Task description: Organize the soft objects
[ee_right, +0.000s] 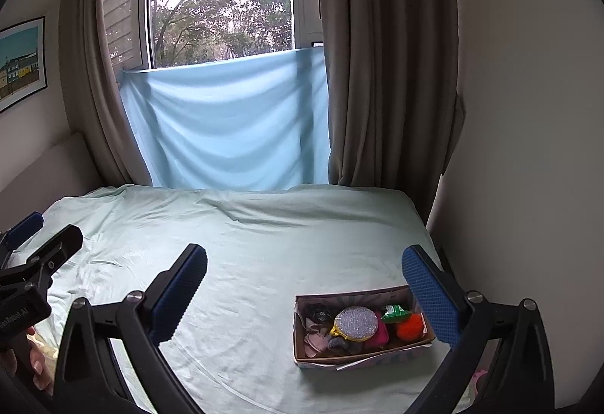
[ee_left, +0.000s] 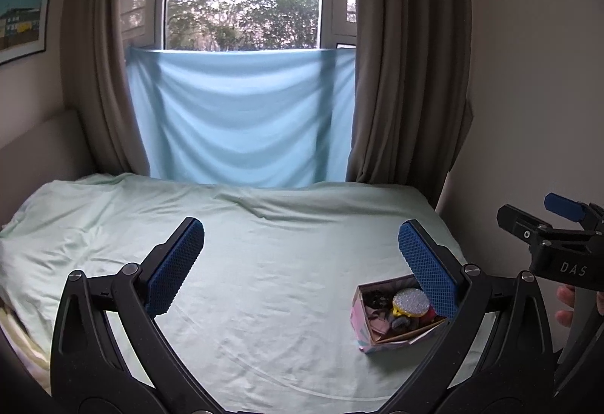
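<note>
My left gripper and right gripper hover above the bed, fingers spread wide, holding nothing. The box of soft objects rests near the bed's right edge.

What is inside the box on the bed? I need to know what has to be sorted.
The box holds a glittery silver round pouch on top, an orange pompom, a green item, pink pieces and something dark. Whatever lies beneath these is covered.
</note>
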A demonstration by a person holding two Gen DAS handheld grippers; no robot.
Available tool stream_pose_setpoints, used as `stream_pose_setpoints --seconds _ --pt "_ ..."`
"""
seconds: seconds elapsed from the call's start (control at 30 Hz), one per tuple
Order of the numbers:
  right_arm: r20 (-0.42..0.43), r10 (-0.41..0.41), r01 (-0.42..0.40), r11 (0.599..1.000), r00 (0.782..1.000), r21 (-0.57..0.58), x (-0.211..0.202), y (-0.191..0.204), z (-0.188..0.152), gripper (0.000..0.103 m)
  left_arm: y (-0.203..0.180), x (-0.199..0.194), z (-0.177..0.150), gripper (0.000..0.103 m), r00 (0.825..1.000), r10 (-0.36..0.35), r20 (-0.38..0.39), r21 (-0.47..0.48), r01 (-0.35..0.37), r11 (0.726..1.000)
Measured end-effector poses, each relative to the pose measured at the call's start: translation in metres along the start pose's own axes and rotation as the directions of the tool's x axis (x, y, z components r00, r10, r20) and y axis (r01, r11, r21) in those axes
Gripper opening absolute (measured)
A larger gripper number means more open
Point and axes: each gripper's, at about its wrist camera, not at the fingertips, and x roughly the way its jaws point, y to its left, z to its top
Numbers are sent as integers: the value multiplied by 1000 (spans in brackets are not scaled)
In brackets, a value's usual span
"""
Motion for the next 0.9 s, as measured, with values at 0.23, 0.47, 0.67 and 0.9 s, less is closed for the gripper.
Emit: stream_pose_setpoints --seconds 0.23,0.47,0.67,0.9 --pt "-1 -1 1 1000 1000 5 5 -2 2 103 -3 2 4 103 1000 -1 3 7 1 1000" --pt "1 1 -1 1000 1000 10 7 -3 4 103 -5 7 6 103 1000 -2 2 13 2 1000" --pt "8 0 0 1000 1000 11 10 -2 7 103 -6 10 7 103 1000 2 -1 15 -1 1000" --pt "9 -1 1 1000 1000 12 13 -1 9 103 -6 13 7 103 1000 6 -1 14 -6 1000"
